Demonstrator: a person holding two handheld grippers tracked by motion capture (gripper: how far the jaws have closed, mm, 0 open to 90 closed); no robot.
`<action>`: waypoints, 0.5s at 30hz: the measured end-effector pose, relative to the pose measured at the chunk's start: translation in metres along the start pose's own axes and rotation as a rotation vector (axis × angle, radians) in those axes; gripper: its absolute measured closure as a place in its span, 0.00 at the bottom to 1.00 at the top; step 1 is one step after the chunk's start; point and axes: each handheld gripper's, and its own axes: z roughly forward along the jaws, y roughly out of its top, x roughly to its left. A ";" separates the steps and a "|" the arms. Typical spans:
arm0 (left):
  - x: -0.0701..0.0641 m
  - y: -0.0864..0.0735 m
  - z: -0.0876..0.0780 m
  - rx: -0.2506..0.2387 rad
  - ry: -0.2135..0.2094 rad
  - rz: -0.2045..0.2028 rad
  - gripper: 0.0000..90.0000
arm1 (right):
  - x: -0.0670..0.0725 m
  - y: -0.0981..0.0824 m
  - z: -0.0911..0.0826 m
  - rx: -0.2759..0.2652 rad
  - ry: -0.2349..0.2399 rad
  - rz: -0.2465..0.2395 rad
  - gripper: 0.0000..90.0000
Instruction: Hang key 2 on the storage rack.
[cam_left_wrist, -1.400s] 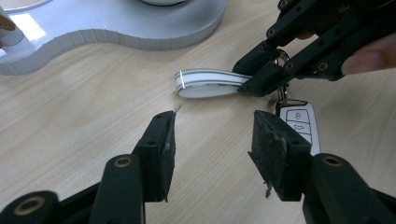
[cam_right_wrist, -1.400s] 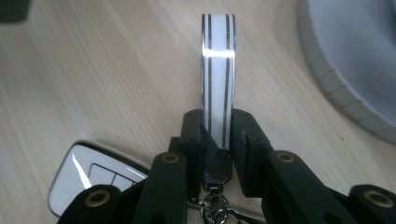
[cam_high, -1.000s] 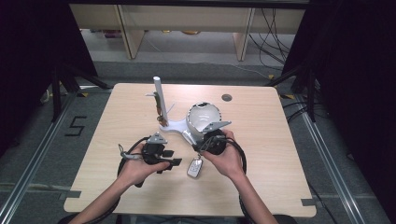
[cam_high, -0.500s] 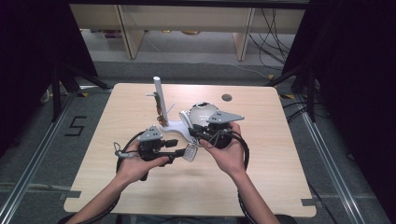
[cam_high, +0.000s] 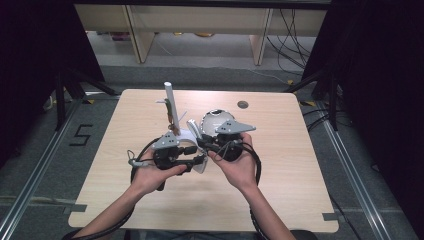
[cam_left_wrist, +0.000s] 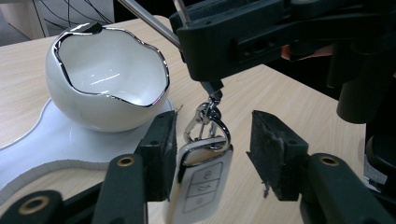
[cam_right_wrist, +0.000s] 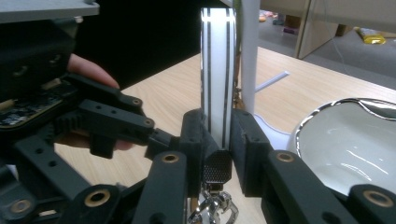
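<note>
Here your two grippers meet over the middle of the wooden table (cam_high: 310, 165), just in front of the white egg-shaped bowl (cam_left_wrist: 105, 81) that sits on its flat white base (cam_left_wrist: 70, 144). Your right gripper (cam_right_wrist: 217, 140) is clenched on the black-and-white striped strap (cam_right_wrist: 217, 70) of the car key fob (cam_left_wrist: 198, 184) — the jaws pinch it just above the metal clip (cam_left_wrist: 208, 119). The fob hangs below, between the jaws of your left gripper (cam_left_wrist: 210, 154), which stand released; the left jaw looks to touch the fob's edge, the right stays apart. A white post (cam_high: 169, 102) stands upright behind the bowl.
</note>
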 end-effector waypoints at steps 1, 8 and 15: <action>0.001 0.000 0.000 0.008 -0.002 0.000 0.60 | -0.001 0.000 0.001 -0.004 0.001 -0.015 0.85; 0.004 0.002 0.001 0.020 -0.033 0.002 0.68 | 0.003 0.002 0.004 -0.010 0.038 -0.034 0.85; 0.004 0.003 0.001 0.049 -0.042 0.036 0.78 | 0.006 0.002 0.004 0.013 0.058 -0.007 0.85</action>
